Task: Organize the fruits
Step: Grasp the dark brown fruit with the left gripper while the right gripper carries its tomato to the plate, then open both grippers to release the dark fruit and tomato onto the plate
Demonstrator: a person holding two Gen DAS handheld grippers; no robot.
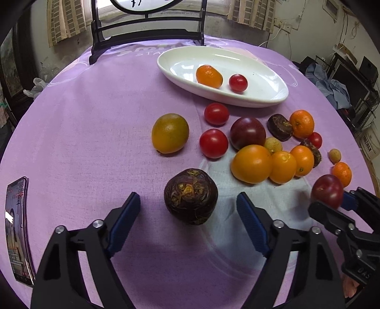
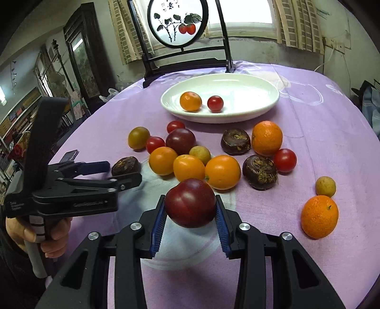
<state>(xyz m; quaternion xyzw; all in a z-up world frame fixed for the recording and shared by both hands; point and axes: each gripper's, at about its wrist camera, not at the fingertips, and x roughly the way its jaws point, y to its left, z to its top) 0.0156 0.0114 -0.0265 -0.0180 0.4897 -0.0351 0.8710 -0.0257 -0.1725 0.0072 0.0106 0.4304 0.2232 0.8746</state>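
My left gripper [image 1: 188, 198] stands open around a dark brown water chestnut [image 1: 191, 196] on the purple cloth, with a gap at each blue pad. My right gripper [image 2: 190, 199] is shut on a dark red plum [image 2: 191, 203], held just above the cloth; the left wrist view shows this plum [image 1: 327, 190] at its right edge. A white oval dish [image 1: 261, 101] at the back holds a small tangerine [image 1: 209, 76] and a cherry tomato [image 1: 238, 82]. Between the dish and the grippers lie loose oranges [image 2: 222, 171], tomatoes [image 2: 285, 159], another plum [image 2: 181, 140] and more water chestnuts [image 2: 260, 171].
A phone [image 1: 17, 228] lies at the cloth's left edge. A black stand with a round painted panel [image 2: 177, 21] rises behind the dish. A greenish orange [image 1: 170, 133] sits apart on the left. A hand [image 2: 51, 240] grips the left tool's handle.
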